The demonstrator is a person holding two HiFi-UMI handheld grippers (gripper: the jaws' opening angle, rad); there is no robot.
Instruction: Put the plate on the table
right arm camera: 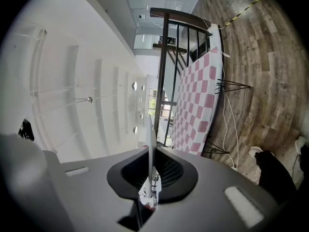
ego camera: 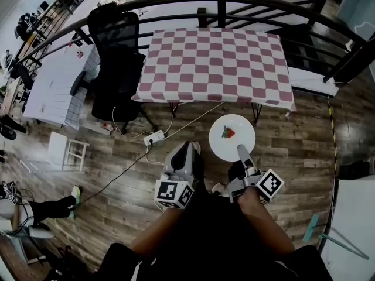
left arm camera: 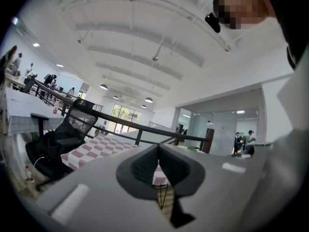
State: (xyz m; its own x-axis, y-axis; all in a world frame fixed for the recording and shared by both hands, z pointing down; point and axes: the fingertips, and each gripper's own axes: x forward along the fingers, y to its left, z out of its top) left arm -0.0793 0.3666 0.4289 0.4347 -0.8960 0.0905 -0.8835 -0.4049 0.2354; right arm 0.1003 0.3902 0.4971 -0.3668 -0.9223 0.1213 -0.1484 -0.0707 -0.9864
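Observation:
A round white plate (ego camera: 232, 137) with a small red and green piece of food (ego camera: 228, 133) on it hangs level over the wooden floor, in front of the table. My right gripper (ego camera: 241, 152) is shut on the plate's near rim. In the right gripper view the plate (right arm camera: 151, 144) stands edge-on between the pads of that gripper (right arm camera: 152, 178). The table (ego camera: 217, 63) carries a red and white checked cloth with nothing on it, and shows in both gripper views (right arm camera: 198, 100) (left arm camera: 106, 146). To the plate's left, my left gripper (ego camera: 186, 148) is shut and holds nothing (left arm camera: 158, 166).
A black office chair (ego camera: 114, 63) stands at the table's left end. A dark curved railing (ego camera: 234, 4) runs behind the table. A white power strip (ego camera: 154, 137) with cables lies on the floor near the table legs. A white stool (ego camera: 67, 151) and someone's foot (ego camera: 53, 204) are at the left.

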